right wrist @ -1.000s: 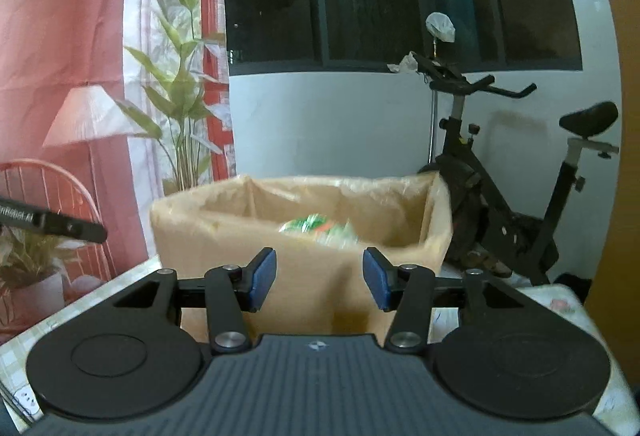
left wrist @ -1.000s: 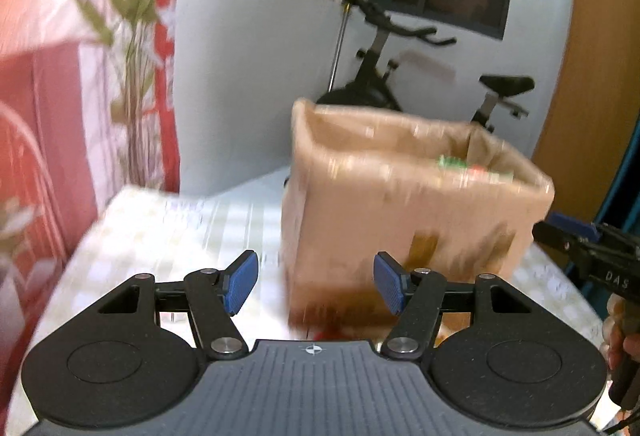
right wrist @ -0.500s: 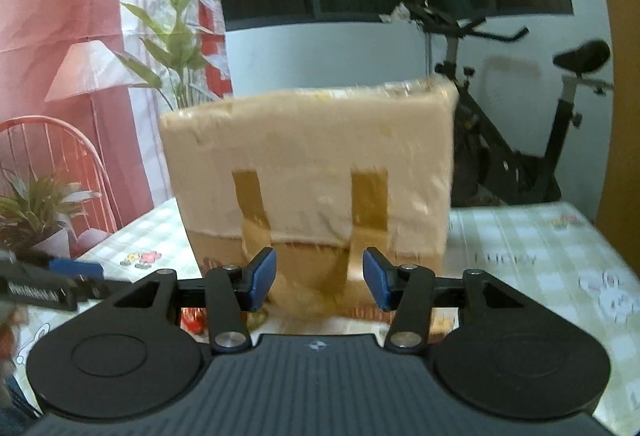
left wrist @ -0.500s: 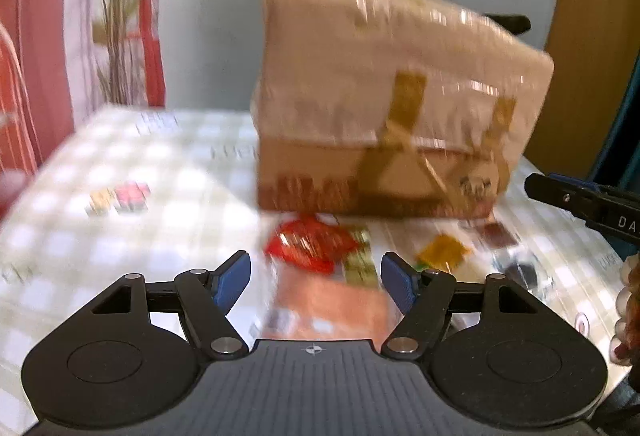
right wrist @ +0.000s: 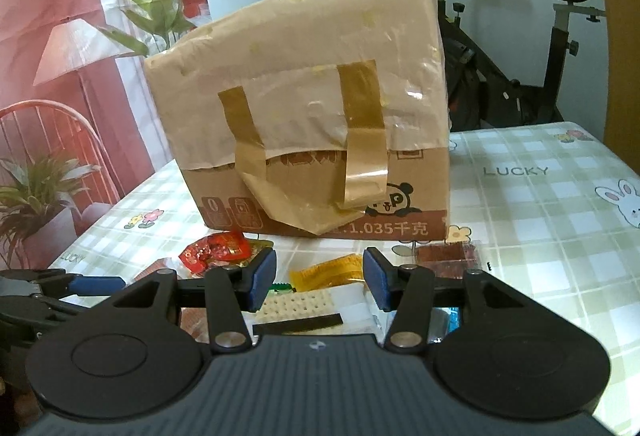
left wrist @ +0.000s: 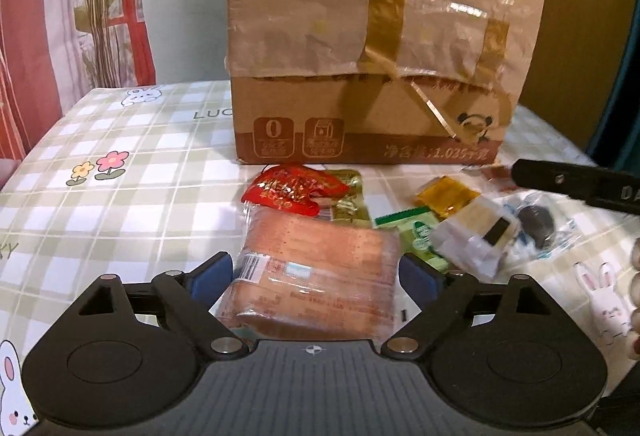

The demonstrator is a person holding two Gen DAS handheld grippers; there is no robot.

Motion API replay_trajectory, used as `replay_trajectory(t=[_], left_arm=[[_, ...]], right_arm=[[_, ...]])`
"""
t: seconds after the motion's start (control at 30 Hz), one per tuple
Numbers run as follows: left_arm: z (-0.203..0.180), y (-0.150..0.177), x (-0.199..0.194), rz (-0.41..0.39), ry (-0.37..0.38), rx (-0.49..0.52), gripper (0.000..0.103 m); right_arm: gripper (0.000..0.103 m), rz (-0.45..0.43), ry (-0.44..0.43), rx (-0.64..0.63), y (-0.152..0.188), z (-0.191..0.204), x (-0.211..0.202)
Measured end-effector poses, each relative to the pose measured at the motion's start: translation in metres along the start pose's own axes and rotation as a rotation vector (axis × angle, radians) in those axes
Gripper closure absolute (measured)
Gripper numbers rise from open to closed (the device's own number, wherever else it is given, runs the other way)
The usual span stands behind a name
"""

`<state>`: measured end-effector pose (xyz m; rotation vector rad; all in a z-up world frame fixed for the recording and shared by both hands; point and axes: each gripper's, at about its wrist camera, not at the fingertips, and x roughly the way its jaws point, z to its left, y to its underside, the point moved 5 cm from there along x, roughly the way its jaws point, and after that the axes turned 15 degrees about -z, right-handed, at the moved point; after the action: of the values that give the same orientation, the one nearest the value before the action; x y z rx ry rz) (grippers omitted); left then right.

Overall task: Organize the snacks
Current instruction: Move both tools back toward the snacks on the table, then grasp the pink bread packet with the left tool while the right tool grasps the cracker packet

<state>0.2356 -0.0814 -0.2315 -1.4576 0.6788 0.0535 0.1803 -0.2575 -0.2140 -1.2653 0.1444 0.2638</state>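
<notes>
The left gripper [left wrist: 316,278] stands wide, its jaws having just been opening, with the pink bread-like slab in clear plastic wrap [left wrist: 320,268] lying between the 2 blue pads; whether the pads touch the wrap cannot be told. Ahead of this claw sit a crinkled red foil snack packet [left wrist: 294,189] and the tall tape-patched brown cardboard box [left wrist: 372,47] on the green-checked tablecloth [left wrist: 132,171].

To grip well, it should probably settle lower so the pads meet the slab's long sides squarely, then close gently; the slick wrap may slip or crush.

The right gripper [right wrist: 320,278] is narrower and empty, hovering over a pale perforated cracker pack [right wrist: 300,306], with a yellow sachet [right wrist: 332,270] just ahead of its pads.
</notes>
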Motion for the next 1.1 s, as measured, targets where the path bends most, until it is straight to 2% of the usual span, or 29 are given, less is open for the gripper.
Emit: replay_trajectory(t=[0.17,0.27,0.33,0.5,0.63,0.83,1.1], left_arm=[[-0.001,0.01,0.006,0.019,-0.016,0.012,0.009],[0.0,0.011,0.002,-0.011,-0.022,0.017,0.017],[0.003,0.011,-0.001,-0.024,-0.055,0.022,0.021],[0.028,0.01,-0.007,-0.038,-0.135,-0.049,0.023],[0.041,0.009,-0.009,-0.049,-0.164,-0.085,0.023],[0.047,0.01,-0.008,-0.068,-0.161,-0.101,0.023],[0.059,0.013,-0.004,-0.094,-0.143,-0.161,0.022]], right_arm=[[0.051,0.024,0.01,0.014,0.007,-0.002,0.002],[0.051,0.053,0.007,0.009,0.013,0.0,0.004],[0.048,0.072,0.003,0.002,0.016,0.002,0.005],[0.044,0.112,-0.014,0.002,0.022,0.009,0.008],[0.039,0.155,-0.026,0.016,0.026,0.016,0.009],[0.036,0.251,-0.002,0.154,0.033,0.016,0.017],[0.035,0.268,0.027,0.238,0.025,0.012,0.027]])
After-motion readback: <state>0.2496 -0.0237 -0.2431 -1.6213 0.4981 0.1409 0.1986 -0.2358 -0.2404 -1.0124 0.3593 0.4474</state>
